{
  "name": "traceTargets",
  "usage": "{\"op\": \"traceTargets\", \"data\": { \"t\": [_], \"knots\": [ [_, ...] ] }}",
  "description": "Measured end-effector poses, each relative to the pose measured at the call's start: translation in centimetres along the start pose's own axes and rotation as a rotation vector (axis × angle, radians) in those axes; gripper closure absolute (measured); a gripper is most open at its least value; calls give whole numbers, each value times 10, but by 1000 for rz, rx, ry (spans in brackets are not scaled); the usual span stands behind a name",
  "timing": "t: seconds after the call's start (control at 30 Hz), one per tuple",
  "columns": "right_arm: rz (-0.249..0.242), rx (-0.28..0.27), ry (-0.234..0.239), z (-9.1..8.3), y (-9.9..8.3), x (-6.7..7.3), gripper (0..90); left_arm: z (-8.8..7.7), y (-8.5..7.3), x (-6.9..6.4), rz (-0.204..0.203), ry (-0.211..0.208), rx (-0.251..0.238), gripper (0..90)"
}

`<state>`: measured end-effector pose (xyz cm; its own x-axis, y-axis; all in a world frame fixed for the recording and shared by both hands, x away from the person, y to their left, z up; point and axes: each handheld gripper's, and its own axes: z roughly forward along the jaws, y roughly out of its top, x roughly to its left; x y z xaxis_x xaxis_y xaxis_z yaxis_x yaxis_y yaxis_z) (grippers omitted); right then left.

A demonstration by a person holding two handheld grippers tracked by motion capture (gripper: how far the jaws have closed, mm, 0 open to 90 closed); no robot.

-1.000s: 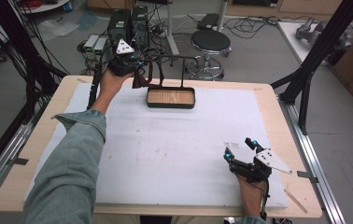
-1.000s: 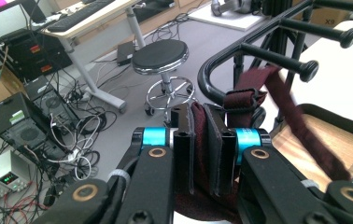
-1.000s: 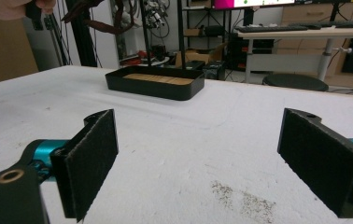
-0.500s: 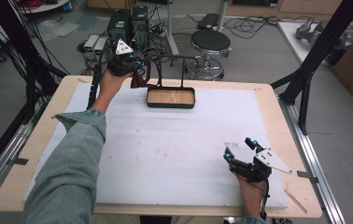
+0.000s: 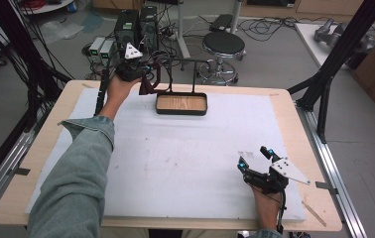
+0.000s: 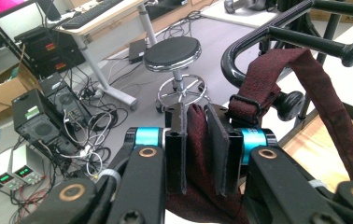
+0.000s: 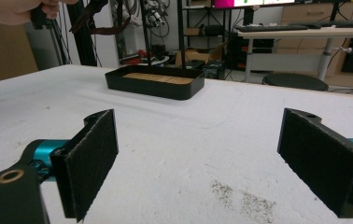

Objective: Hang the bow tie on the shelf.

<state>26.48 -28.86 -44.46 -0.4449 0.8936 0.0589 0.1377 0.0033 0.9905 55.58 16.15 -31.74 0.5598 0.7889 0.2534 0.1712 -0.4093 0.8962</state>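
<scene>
Nothing has visibly moved since the earlier frames. At the lower right of the high view, the right tongs (image 5: 256, 157) rest on the white desk (image 5: 185, 163), spread wide and empty. At the upper left, the left tongs (image 6: 198, 140) are clamped on a dark red strap (image 6: 263, 88) draped over the black rack (image 5: 183, 67) above its tray (image 5: 181, 104).

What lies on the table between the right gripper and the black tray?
Bare white mat, as the high view shows, between the right gripper and the tray; a dark speckled smudge sits close ahead in the right gripper view.
</scene>
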Motion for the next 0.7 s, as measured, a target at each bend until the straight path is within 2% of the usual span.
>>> {"op": "traceTargets", "data": {
  "t": [0.23,0.43,0.7],
  "knots": [
    [-3,-1,1,0,0,0,113,-3,2,0,6,17,7,718],
    [-2,-1,2,0,0,0,113,-11,6,1,6,33,-6,699],
    [-1,0,3,0,0,0,113,-36,10,6,-12,49,-42,647]
  ]
}}
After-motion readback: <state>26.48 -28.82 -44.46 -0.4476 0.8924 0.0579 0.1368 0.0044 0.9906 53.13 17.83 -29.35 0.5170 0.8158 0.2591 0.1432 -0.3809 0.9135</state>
